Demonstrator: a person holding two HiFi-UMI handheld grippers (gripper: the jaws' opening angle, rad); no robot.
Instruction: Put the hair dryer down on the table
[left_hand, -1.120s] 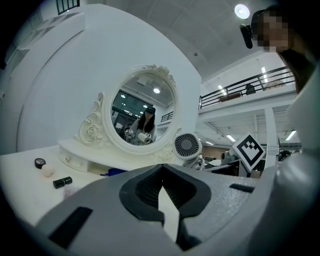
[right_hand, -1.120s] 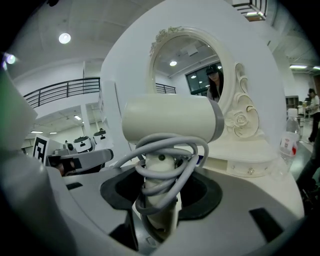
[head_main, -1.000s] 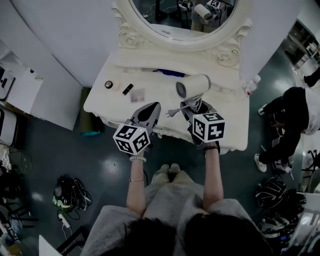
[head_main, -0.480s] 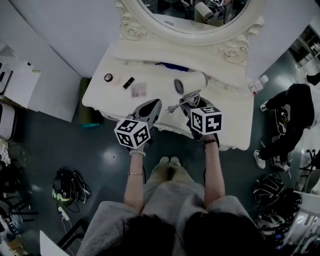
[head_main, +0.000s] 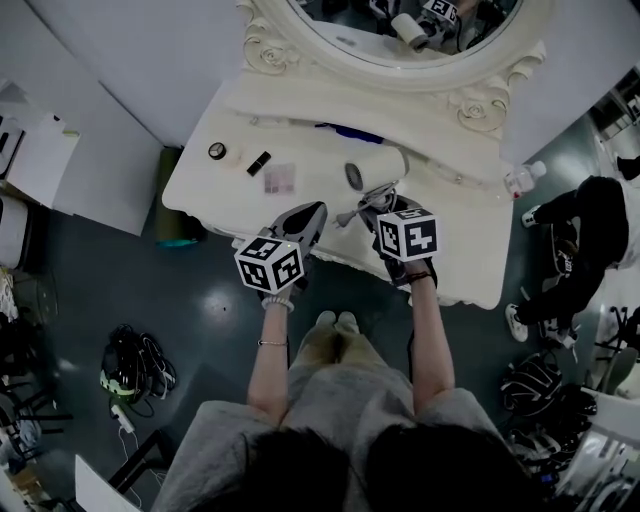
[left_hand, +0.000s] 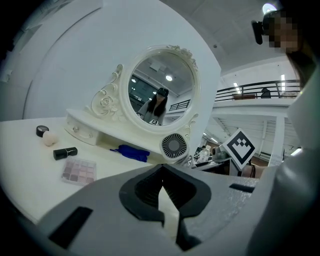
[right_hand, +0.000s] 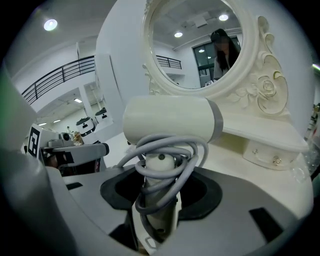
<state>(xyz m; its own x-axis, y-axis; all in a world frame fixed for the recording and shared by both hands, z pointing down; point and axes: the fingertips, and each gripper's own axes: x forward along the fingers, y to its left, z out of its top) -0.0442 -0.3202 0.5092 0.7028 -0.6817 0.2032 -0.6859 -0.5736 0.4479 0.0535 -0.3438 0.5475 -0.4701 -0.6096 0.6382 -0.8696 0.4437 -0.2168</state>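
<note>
White hair dryer (right_hand: 170, 120) is clamped in right tongs (right_hand: 159, 195); left tongs (left_hand: 162, 175) closed, empty.

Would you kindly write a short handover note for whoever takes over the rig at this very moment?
Left claw: shut, empty, beside the work at the table's front edge.
Right claw: shut on the handle of the hair dryer, with the cord wound round it.
Hair dryer: held upright over the white table, in front of the mirror.
Done: dryer brought over the tabletop.
Left: set it down on the table, open the right claw, withdraw.
</note>
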